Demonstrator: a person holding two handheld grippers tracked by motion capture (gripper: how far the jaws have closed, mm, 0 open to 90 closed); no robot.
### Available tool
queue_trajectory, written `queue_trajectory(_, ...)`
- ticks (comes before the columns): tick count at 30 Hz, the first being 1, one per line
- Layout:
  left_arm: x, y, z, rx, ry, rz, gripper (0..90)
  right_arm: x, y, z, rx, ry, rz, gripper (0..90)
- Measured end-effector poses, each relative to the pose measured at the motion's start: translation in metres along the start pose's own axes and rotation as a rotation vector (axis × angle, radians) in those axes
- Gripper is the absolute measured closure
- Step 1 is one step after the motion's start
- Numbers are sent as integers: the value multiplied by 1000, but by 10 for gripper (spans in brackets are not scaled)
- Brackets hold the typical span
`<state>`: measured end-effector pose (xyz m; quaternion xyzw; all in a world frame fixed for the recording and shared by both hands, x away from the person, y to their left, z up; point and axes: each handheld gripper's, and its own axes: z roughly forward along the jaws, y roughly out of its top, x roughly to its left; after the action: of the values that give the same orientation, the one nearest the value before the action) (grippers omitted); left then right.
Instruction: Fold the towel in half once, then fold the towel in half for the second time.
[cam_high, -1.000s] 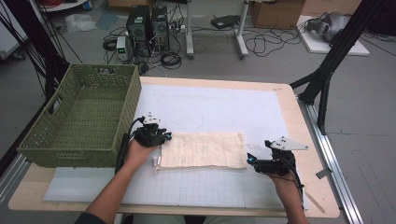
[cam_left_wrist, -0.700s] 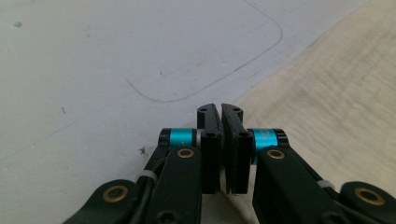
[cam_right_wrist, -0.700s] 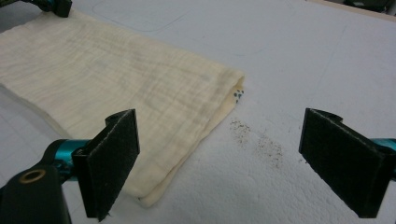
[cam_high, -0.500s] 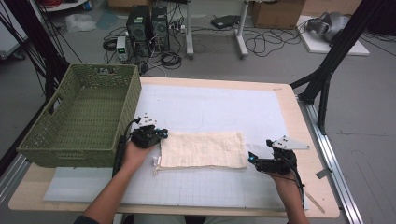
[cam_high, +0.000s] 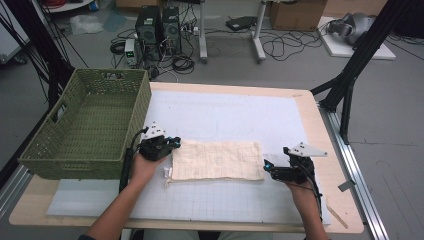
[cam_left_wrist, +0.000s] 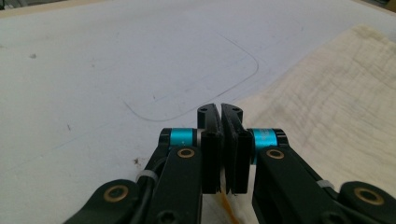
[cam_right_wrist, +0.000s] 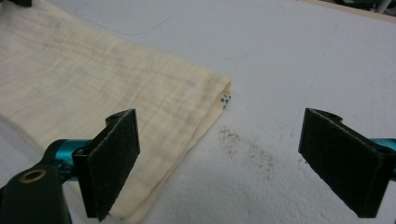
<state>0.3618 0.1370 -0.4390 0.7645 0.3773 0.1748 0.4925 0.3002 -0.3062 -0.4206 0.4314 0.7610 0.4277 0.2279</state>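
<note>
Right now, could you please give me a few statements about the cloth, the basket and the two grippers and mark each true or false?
1. The cloth lies folded on the white mat. True.
2. The right gripper is shut. False: its jaws stand wide apart, beside the cloth's end.
3. The left gripper has its jaws together at the cloth's edge. True; they have just closed.
4. The cloth is in the basket. False: it lies on the mat to the basket's right.
</note>
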Motion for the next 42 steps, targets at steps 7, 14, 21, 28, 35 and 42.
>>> queue_trajectory(7,0,0,-2,-6,0,-1,860,-11,11,13,-20,-6,26,117)
queue_trajectory(14,-1,1,-2,-13,-10,-3,859,-9,10,12,-17,-8,37,117)
queue_trajectory(21,-1,1,-2,-11,-8,-3,859,-7,12,15,-5,-7,13,118)
queue_trajectory(28,-1,1,-2,-15,-4,-11,858,-6,33,38,44,41,-25,118)
queue_trajectory(35,-1,1,-2,-13,-8,-18,858,-6,49,77,139,105,-50,195)
queue_trajectory(42,-1,1,-2,-10,-8,-16,859,-15,42,98,231,153,-59,397)
